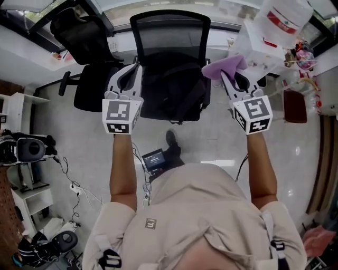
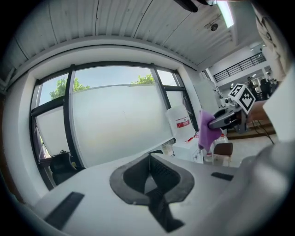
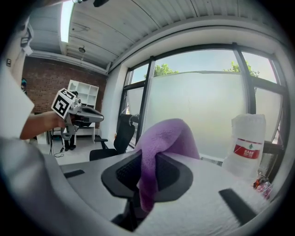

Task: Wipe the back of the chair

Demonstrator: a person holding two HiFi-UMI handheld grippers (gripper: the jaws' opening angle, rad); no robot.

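Note:
A black mesh office chair [image 1: 170, 39] faces me in the head view, its back upright toward the window. My right gripper [image 1: 225, 75] is shut on a purple cloth [image 1: 226, 66] just off the right edge of the chair back; the cloth drapes over its jaws [image 3: 161, 145]. My left gripper [image 1: 133, 68] hovers at the chair's left side, level with the seat, its jaws shut on nothing [image 2: 148, 161]. In the left gripper view the right gripper [image 2: 226, 120] shows with the cloth [image 2: 206, 131] hanging from it. The left gripper [image 3: 85, 117] shows in the right gripper view.
A second black chair [image 1: 87, 50] stands to the left of the first. A large water jug [image 1: 282, 16] sits on a white dispenser at the right. White shelving [image 1: 21, 158] and cables lie at the far left. A window ledge [image 1: 174, 5] runs behind the chairs.

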